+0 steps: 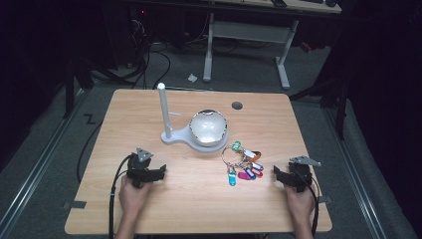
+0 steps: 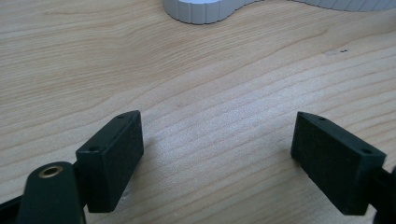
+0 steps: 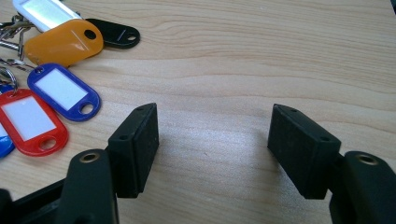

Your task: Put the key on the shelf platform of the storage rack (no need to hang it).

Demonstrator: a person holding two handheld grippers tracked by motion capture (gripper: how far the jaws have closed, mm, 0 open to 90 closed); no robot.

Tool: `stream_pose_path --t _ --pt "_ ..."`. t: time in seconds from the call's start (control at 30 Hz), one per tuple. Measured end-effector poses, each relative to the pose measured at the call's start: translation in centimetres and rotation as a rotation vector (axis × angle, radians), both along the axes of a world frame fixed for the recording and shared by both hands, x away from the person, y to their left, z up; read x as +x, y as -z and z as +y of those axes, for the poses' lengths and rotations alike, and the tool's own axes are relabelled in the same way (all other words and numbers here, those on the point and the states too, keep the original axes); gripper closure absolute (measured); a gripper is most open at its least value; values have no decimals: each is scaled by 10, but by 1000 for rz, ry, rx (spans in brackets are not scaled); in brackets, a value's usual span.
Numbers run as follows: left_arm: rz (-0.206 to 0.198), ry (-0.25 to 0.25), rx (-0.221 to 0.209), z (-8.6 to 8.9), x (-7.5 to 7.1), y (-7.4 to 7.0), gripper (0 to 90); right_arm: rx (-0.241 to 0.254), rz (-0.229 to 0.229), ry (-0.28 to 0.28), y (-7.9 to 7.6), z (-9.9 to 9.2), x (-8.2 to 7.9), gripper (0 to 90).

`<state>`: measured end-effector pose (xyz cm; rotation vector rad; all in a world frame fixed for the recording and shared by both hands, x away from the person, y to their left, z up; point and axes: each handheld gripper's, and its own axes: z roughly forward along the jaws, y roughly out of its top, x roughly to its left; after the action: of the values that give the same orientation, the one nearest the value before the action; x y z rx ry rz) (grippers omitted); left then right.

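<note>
Key tags (image 1: 244,162) on their ring lie on the desk (image 1: 199,199), right of the white stand (image 1: 169,130), near the right hand-held gripper (image 1: 276,173); both hand-held grippers, left (image 1: 161,173) too, gape wide and empty. Pinching one tag could drag the whole tangled bunch.

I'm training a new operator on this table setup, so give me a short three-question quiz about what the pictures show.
1. True or false: the right gripper has its jaws closed on a tag.
2. Which thing lies nearest the right gripper? A) the white plastic stand with an upright post B) the bunch of coloured plastic key tags on metal rings C) the shiny silver bowl
3. Fill in: in the left gripper view, between the jaws of the left gripper lies only bare ____.

Key
1. False: the jaws stand apart over the light wooden table.
2. B
3. Wood (the tabletop)
</note>
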<state>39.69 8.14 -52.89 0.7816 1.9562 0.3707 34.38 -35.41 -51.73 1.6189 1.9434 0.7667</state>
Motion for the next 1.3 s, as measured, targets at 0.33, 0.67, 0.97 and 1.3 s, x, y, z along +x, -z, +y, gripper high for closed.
stream_pose_path --t 0.33,0.67,0.97,1.3 --pt "0 1 1 0 0 0 173 3 -1 0 0 1 -1 333" --pt "-1 4 3 0 0 0 173 1 -1 -12 0 1 -1 330" --pt "-1 8 6 1 0 0 173 4 10 -24 0 3 -3 280" --pt "-1 8 5 1 0 0 173 -11 42 -16 -4 6 -3 314"
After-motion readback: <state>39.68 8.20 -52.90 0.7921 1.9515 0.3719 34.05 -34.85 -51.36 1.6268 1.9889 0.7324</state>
